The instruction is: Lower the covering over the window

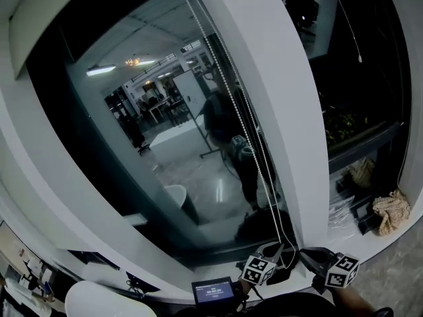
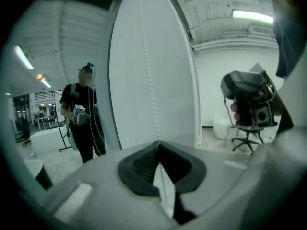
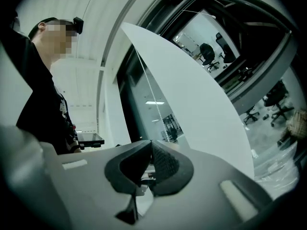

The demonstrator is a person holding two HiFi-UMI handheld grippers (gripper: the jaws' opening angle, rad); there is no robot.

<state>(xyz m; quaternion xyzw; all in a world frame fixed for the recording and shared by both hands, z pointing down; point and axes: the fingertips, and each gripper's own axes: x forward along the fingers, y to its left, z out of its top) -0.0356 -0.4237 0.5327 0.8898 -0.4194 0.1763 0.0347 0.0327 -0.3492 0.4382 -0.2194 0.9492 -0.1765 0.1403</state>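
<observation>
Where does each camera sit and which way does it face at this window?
Head view: on the person's head, looking down at window glass and white pillar; left gripper and right gripper show at bottom.
Left gripper view: on the left gripper, looking up the pillar along the bead chain its shut jaws pinch.
Right gripper view: on the right gripper, tilted up at the window; the person's torso shows left.
Shared: all three show pillar and chain.

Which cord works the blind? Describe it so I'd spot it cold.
Find the big dark window pane, then the broad white pillar on its right. Down the pillar's left edge runs the bead chain: white, beaded and doubled, unlike the single smooth cord in the far-right pane.
</observation>
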